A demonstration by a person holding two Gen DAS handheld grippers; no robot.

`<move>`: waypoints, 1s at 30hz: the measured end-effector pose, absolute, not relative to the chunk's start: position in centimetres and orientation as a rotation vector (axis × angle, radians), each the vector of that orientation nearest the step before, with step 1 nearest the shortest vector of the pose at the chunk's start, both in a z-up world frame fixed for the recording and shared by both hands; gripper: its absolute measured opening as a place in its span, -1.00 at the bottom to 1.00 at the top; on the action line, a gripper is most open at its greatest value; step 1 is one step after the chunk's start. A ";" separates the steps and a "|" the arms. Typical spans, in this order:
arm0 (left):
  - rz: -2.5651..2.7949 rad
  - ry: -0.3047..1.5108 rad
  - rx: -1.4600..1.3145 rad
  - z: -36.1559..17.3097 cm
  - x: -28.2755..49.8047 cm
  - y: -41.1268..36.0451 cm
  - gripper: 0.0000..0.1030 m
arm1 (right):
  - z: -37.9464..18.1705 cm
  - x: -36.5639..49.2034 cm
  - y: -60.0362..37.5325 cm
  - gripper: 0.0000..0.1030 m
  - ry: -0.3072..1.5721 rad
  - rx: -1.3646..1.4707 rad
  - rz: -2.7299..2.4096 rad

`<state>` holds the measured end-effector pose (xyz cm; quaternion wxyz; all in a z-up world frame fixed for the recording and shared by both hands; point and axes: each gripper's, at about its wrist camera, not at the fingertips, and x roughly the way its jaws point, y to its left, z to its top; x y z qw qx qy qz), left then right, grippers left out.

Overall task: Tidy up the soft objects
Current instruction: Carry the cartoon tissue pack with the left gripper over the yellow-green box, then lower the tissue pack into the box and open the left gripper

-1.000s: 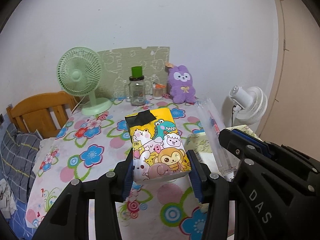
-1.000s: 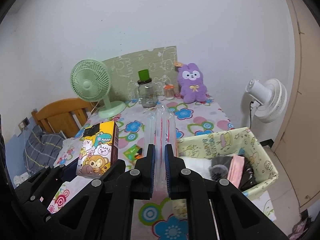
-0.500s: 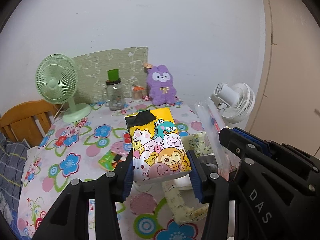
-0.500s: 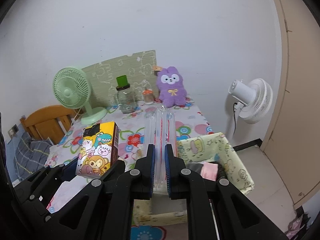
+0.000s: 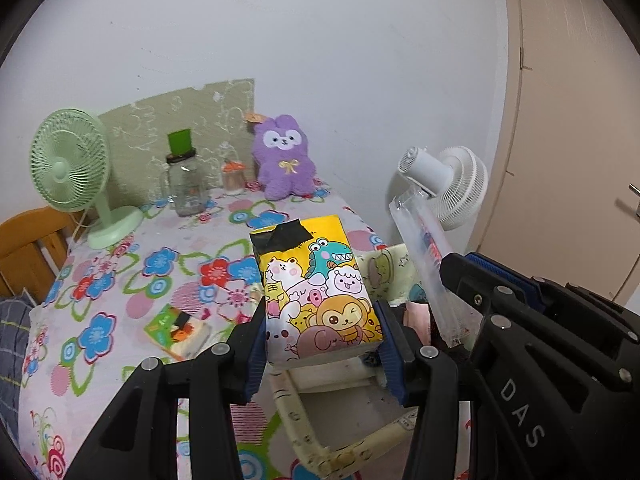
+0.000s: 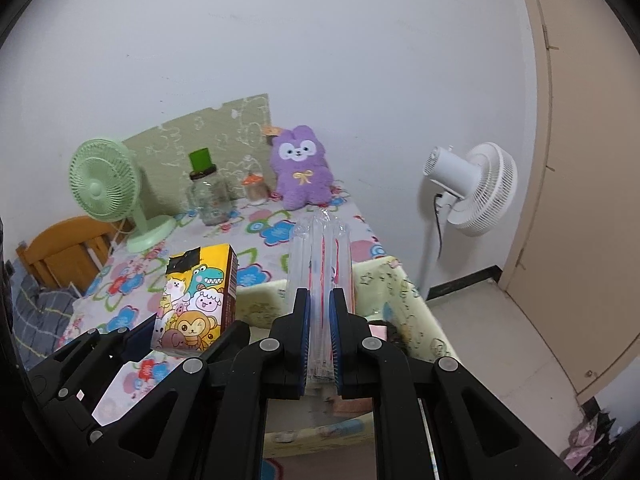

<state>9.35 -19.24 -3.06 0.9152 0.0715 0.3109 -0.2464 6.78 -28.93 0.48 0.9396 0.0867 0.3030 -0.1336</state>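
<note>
The left hand-held gripper point(image 5: 322, 344) clamps a cartoon-printed tissue pack point(image 5: 318, 288) across its near end, its pads pressed on the pack's two long sides. The right hand-held gripper point(image 6: 320, 340) is nearly closed on a clear plastic sleeve point(image 6: 322, 256) with red and blue print. Both loads hang above the pale yellow fabric bin point(image 5: 304, 432), which stands at the counter's point(image 5: 120, 280) right edge, toward 4 o'clock in the left wrist view. The bin already holds dark and pink soft items, partly hidden.

The step in hand appears to be lowering both pieces into the bin. It likely goes best if each one is taken down inside the rim before the grip is released, one hand at a time so the two tools do not collide, and set flat beside the things already inside. The pack is soft, so a firmer squeeze would only crease it.

The pack's long axis runs away from the left camera toward 12 o'clock, printed face up, its black-taped end farthest. The sleeve's long axis also points toward 12 o'clock in the right wrist view; from the left it leans toward 11 o'clock.
</note>
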 end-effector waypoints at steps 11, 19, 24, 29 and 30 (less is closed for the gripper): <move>-0.561 0.724 0.180 -6.0 11.0 -21.8 -0.01 | -2.5 8.0 -31.2 -0.76 0.694 0.200 -0.326; -0.572 0.762 0.251 -8.1 12.3 -22.4 0.05 | -4.4 9.3 -31.4 -0.76 0.747 0.209 -0.317; -0.580 0.744 0.263 -8.2 13.0 -22.1 0.05 | -5.0 10.2 -31.1 -0.76 0.768 0.215 -0.309; -0.585 0.737 0.265 -8.2 13.7 -21.9 0.18 | -4.8 10.8 -30.8 -0.76 0.770 0.224 -0.301; -0.586 0.741 0.258 -8.1 13.8 -21.8 0.35 | -4.7 10.9 -30.8 -0.73 0.770 0.223 -0.299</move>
